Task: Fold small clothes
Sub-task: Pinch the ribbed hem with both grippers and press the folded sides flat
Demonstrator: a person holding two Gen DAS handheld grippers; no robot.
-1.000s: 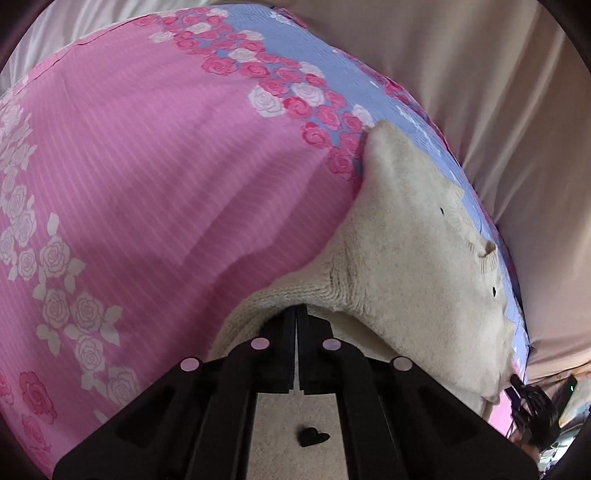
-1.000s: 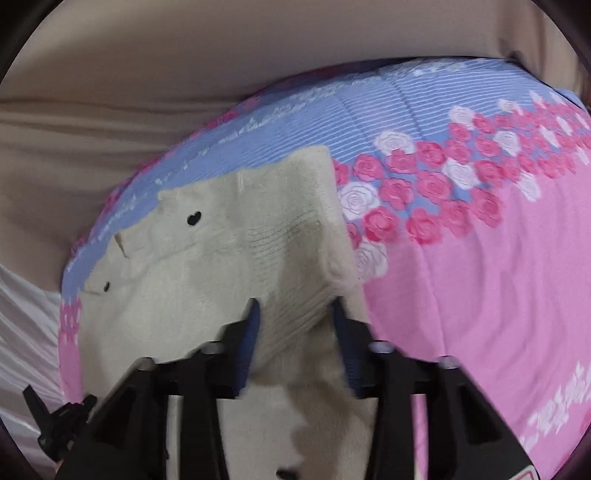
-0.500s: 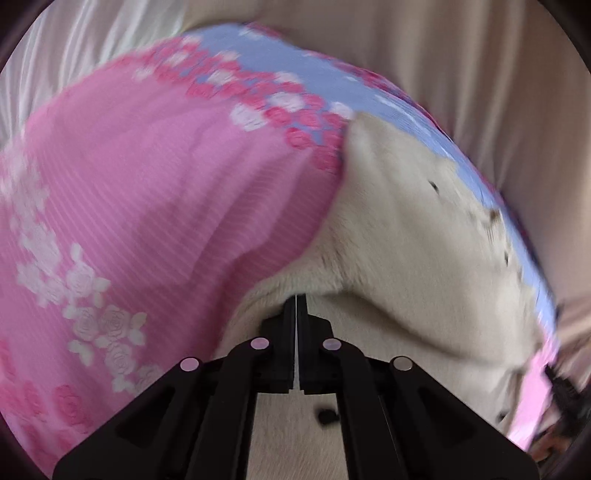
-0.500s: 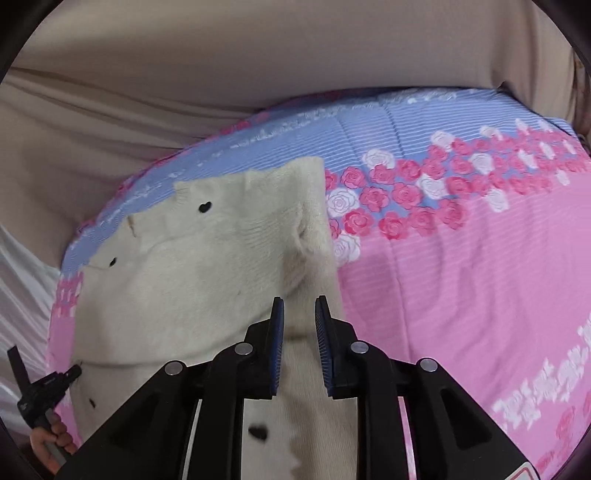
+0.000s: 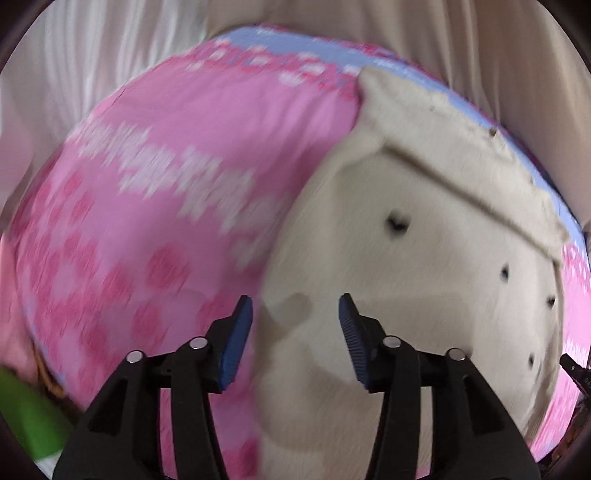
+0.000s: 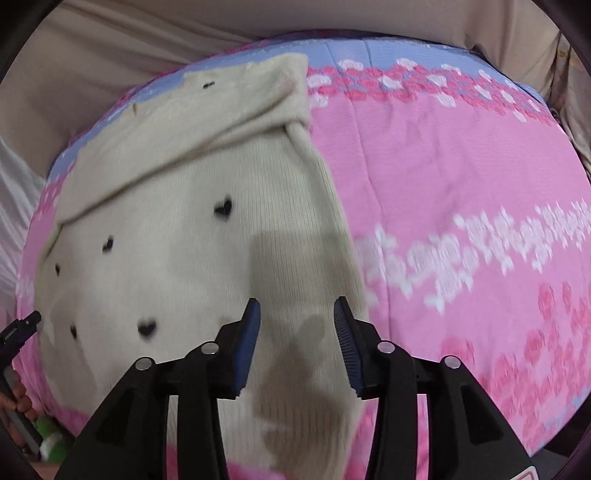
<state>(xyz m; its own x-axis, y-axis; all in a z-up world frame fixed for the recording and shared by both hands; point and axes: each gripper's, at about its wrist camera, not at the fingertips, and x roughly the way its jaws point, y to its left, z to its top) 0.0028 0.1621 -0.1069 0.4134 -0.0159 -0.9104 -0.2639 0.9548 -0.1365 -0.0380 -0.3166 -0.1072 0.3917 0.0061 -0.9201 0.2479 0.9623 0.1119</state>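
Note:
A cream knit sweater (image 6: 177,258) with small black hearts lies flat on a pink and blue rose-print sheet (image 6: 461,177). A sleeve is folded across its far part. The sweater also shows in the left wrist view (image 5: 424,295), blurred. My left gripper (image 5: 295,317) is open and empty above the sweater's left edge. My right gripper (image 6: 297,317) is open and empty above the sweater's right edge, where the ribbed side lies.
Beige cloth (image 6: 184,33) hangs behind the bed. The sheet (image 5: 166,166) spreads wide to the left of the sweater. The other gripper's tip (image 6: 18,328) shows at the left edge. A green object (image 5: 26,413) sits low on the left.
Both grippers were shut on the sweater and have opened and let it go. The sweater has dropped flat on the sheet with the sleeve folded over. Both grippers have pulled back and up.

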